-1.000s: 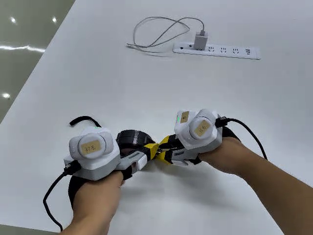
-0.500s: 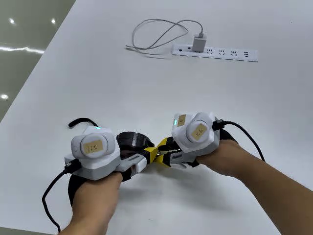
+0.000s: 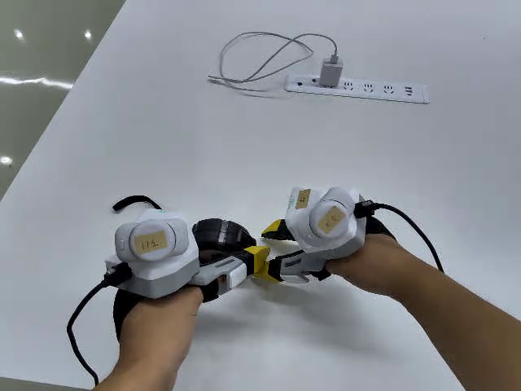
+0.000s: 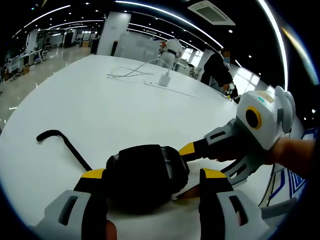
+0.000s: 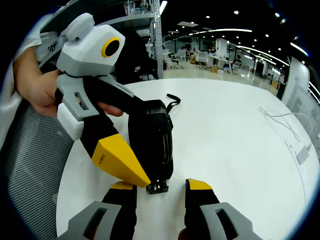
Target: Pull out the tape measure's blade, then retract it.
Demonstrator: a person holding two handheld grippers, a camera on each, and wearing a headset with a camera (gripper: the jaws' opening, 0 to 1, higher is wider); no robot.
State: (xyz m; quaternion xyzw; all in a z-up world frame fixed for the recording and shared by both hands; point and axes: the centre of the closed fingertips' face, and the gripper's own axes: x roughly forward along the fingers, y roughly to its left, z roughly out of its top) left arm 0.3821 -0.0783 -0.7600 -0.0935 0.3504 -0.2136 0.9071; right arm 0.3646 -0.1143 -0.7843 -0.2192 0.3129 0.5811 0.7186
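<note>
"Two grippers meet near six o'clock in the head view?"

"Yes. At seven, the left gripper [image 4: 153,175] has its yellow-tipped jaws clamped on the black round plastic tape measure [image 4: 145,177], low over the white tabletop [image 3: 163,122]."

"And at five?"

"There the right gripper [image 5: 161,186] stands parted, jaws either side of the small metal blade hook [image 5: 157,188], apparently not pinching it."
</note>
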